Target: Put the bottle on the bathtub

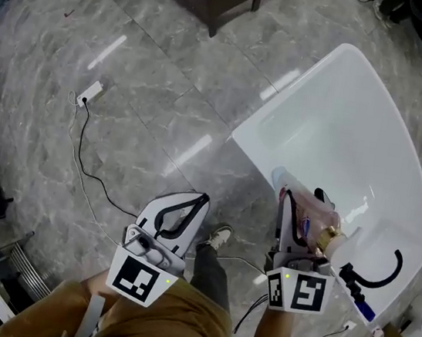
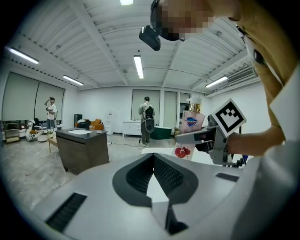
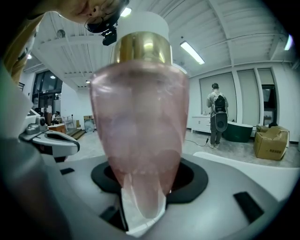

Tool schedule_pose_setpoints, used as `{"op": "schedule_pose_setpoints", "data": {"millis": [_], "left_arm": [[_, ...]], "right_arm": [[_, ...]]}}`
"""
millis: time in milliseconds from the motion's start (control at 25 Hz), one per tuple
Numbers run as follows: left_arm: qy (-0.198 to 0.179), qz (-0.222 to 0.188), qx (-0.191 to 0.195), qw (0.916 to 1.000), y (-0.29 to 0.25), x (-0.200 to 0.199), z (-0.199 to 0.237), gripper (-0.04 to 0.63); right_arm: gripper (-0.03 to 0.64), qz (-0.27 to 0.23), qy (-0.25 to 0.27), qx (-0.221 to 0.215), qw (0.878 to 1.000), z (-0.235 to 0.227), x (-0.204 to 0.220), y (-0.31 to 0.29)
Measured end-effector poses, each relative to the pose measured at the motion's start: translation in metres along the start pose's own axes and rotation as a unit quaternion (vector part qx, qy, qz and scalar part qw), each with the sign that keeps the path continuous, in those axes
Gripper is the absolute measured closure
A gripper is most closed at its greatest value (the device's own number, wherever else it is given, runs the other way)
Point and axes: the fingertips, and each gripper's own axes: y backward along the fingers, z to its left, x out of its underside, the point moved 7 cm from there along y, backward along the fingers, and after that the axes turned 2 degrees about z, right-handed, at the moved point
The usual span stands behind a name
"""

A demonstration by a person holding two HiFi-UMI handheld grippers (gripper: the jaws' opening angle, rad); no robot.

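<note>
Bottle in hand, not yet on the bathtub.

We see the pink bottle [image 3: 140,117] pinched in the right gripper's [image 1: 298,215] fingers, upright over the bathtub [image 1: 342,120] near the black faucet [image 1: 383,275], presumably so it can be stood on the rim. The left gripper [image 2: 152,171] is idle, fingers pressed together and empty. The bottle's base and its clearance from the rim are hidden.

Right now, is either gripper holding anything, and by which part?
The right gripper holds the pink bottle by the middle of its body, cap up. The left gripper is shut and empty.
</note>
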Motion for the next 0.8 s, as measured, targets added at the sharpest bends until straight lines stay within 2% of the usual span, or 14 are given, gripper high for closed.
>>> {"op": "schedule_pose_setpoints", "data": {"millis": [400, 800], "left_arm": [[0.03, 0.026, 0.003, 0.9992, -0.023, 0.047, 0.016, 0.588], [0.033, 0.038, 0.005, 0.9987, -0.045, 0.074, 0.026, 0.588]], "right_arm": [[0.388, 0.019, 0.005, 0.003, 1.0, -0.003, 0.056, -0.053], [0.388, 0.031, 0.014, 0.005, 0.999, -0.011, 0.101, -0.099]]}}
